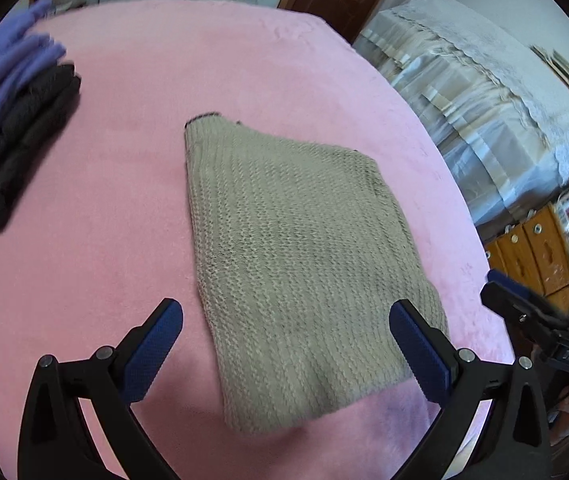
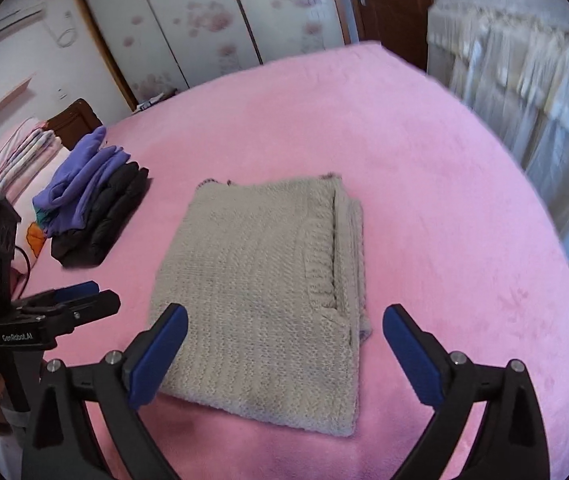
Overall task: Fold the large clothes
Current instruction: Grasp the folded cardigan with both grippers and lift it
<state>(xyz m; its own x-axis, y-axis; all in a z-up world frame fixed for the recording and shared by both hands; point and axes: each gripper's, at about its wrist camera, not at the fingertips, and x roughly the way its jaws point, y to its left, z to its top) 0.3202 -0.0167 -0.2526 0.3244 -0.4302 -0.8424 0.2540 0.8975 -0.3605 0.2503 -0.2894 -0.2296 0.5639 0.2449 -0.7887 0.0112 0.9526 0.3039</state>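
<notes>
Centre frame on the pink bed (image 2: 424,168): grey knit sweater (image 2: 260,292) folded into a rectangle, lying free. Left gripper (image 1: 286,344) and right gripper (image 2: 284,340) both spread, empty. Clothes pile (image 1: 12,120) at upper left is cut off and blurred.

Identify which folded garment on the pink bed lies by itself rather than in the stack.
The beige knitted sweater: it lies alone mid-bed, while the purple garment sits stacked on the black one.

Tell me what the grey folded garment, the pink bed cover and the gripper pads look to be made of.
Grey folded garment: chunky knit, likely wool or acrylic; rows of stitches and ribbing show, matte. Pink bed cover: soft fleece or plush, going by its fuzzy nap and faint brush marks. Gripper pads: blue, finely textured, probably rubber or plastic, on black matte plastic-looking fingers.
</notes>
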